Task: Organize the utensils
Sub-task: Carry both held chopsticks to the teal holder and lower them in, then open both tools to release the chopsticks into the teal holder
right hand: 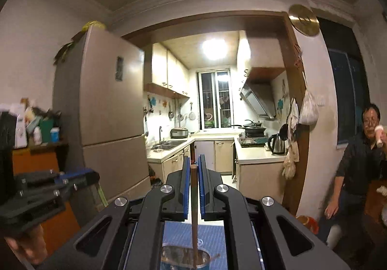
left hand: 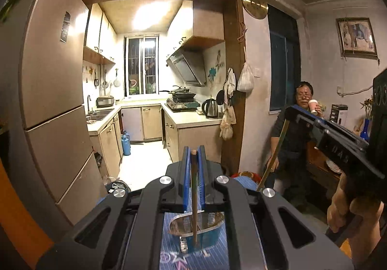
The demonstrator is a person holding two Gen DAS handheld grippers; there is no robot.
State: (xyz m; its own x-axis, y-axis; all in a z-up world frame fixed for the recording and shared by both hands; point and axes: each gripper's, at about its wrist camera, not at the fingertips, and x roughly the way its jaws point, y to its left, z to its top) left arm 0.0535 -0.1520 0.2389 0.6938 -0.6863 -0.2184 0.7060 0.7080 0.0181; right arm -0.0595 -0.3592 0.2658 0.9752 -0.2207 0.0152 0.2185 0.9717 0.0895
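My left gripper [left hand: 193, 152] is shut on a brown chopstick [left hand: 194, 197] that stands upright, its lower end inside a metal utensil holder [left hand: 197, 231] on a blue patterned cloth [left hand: 169, 253]. My right gripper [right hand: 193, 163] is shut on another brown chopstick [right hand: 194, 209], whose lower end dips into the same metal holder [right hand: 185, 258]. The right gripper also shows in the left wrist view [left hand: 292, 110], holding its chopstick slanted. The left gripper shows blurred at the left of the right wrist view [right hand: 79, 176].
A tall beige fridge [left hand: 53, 91] stands to the left. A kitchen with counters [left hand: 193, 120], sink and stove lies beyond a doorway. A seated man [left hand: 300, 124] drinks from a cup at the right. An orange cabinet [right hand: 31, 163] holds clutter at the left.
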